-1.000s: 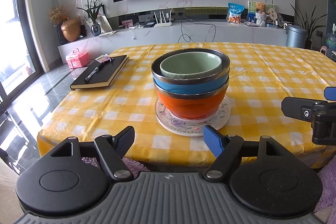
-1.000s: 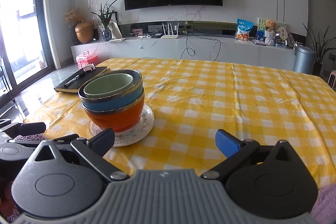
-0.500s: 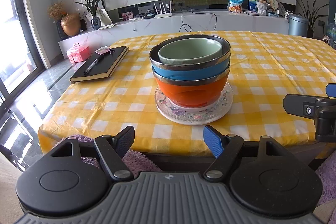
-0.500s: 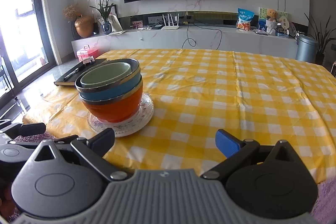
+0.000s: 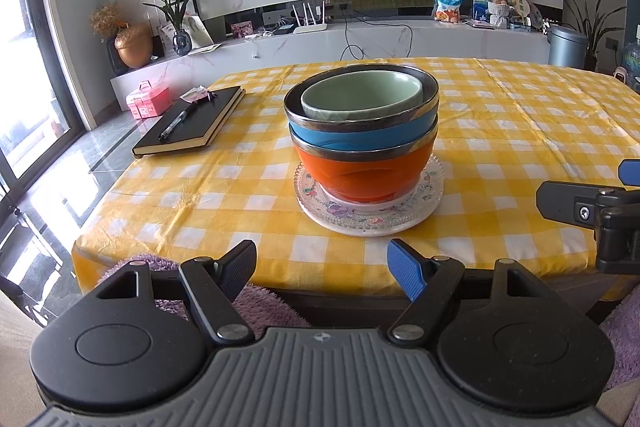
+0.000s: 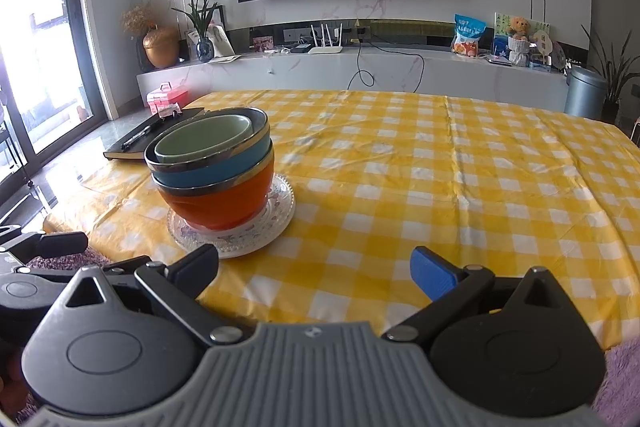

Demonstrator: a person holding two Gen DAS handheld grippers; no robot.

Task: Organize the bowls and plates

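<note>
A stack of bowls stands on a patterned glass plate (image 5: pixel 370 215) (image 6: pixel 276 215) near the table's front edge: a green bowl (image 5: pixel 360 99) (image 6: pixel 202 143) nests in a blue bowl (image 5: pixel 360 137) (image 6: pixel 208 173), which sits in an orange bowl (image 5: pixel 360 171) (image 6: pixel 216 205). My left gripper (image 5: pixel 322 269) hangs open in front of the stack, short of the table edge, nothing between its fingers. My right gripper (image 6: pixel 316 269) is open too, to the right of the stack over the table's front edge, holding nothing. Part of the right gripper (image 5: pixel 592 207) shows at the right border of the left wrist view.
A yellow checked cloth (image 5: pixel 520 131) (image 6: pixel 440 167) covers the table. A black notebook (image 5: pixel 192 125) (image 6: pixel 148 141) with a pen lies at the far left corner. Purple fluffy fabric (image 5: pixel 256 303) lies below the front edge. A TV counter stands behind the table.
Both views have tilted slightly, so the stack sits a little higher in the left view and lower in the right one. The bowls and plate have not moved; both grippers stay open.
</note>
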